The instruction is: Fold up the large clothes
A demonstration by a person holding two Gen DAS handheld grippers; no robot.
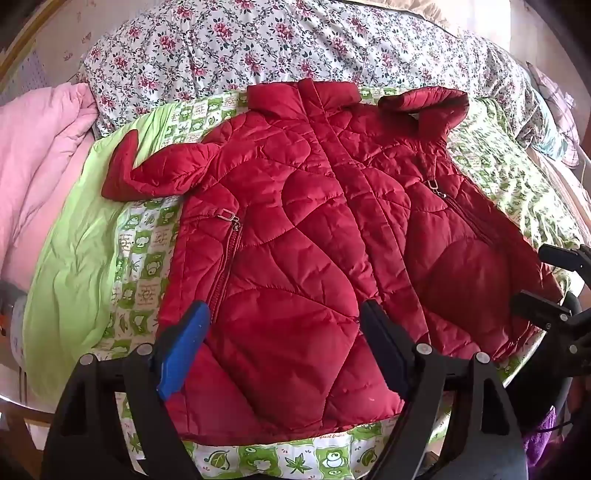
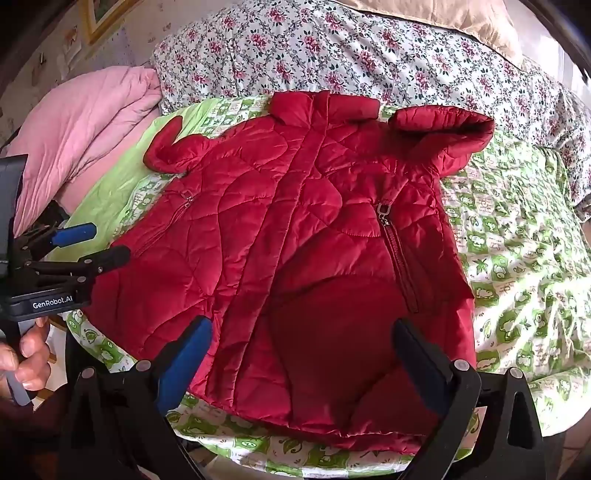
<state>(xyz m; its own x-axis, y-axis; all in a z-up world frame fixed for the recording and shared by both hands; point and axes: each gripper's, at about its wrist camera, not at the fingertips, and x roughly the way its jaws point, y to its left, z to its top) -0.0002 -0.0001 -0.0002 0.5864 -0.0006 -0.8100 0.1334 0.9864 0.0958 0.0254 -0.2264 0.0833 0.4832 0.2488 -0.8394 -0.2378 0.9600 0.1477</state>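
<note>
A: What does the left wrist view show that the right one does not?

B: At its 3 o'clock edge you see the black fingers of the right gripper (image 1: 546, 284), over the jacket's right hem corner. The right wrist view gives the opposite: at 9 o'clock the left gripper (image 2: 96, 243) seen from the side, with a hand (image 2: 26, 354) on its handle, and a picture frame (image 2: 107, 18) on the wall at 11 o'clock.

A: And the grippers themselves?

B: Both stand wide and hold nothing. The left gripper (image 1: 284, 321) hovers over the left half of the red quilted jacket (image 1: 325, 236), the right gripper (image 2: 303, 339) over the hem in the middle and right part. I cannot tell if the fingertips touch the cloth.

A: How does the jacket lie?

B: Flat, front side up, closed. Its long axis goes from 6 to 12 o'clock: hem toward the cameras, collar far away. The left sleeve (image 1: 147, 170) is bent toward 9 o'clock, the right sleeve (image 1: 428, 103) is folded up beside the collar.

A: What is under it?

B: A bed. From left to right: a pink quilt (image 1: 40, 147), a plain green sheet (image 1: 74, 251), then the green frog-print sheet (image 1: 147, 266) under the jacket. A flowered blanket (image 1: 258, 44) lies behind, at 12 o'clock.
</note>
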